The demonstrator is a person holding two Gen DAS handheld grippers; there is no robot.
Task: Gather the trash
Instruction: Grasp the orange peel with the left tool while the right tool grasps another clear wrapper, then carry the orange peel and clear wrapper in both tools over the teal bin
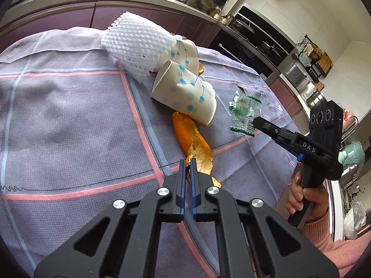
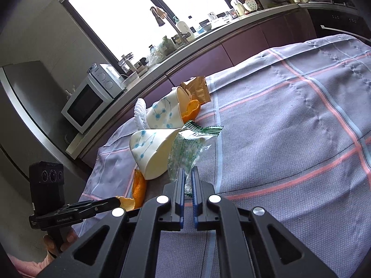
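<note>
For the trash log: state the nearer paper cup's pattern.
Cream nearer paper cup with blue dots joined by thin lines; clearest in the left wrist view.

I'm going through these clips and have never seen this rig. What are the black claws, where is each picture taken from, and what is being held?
No robot: a person holds a hand-held gripper in each hand, each with a fisheye camera looking along its fingers. In the left wrist view, the left gripper is shut on an orange peel; the right gripper shows at the side. In the right wrist view, the right gripper is shut on a green wrapper. On the checked cloth lie two paper cups, white foam netting, a brown wrapper and more peel.
</note>
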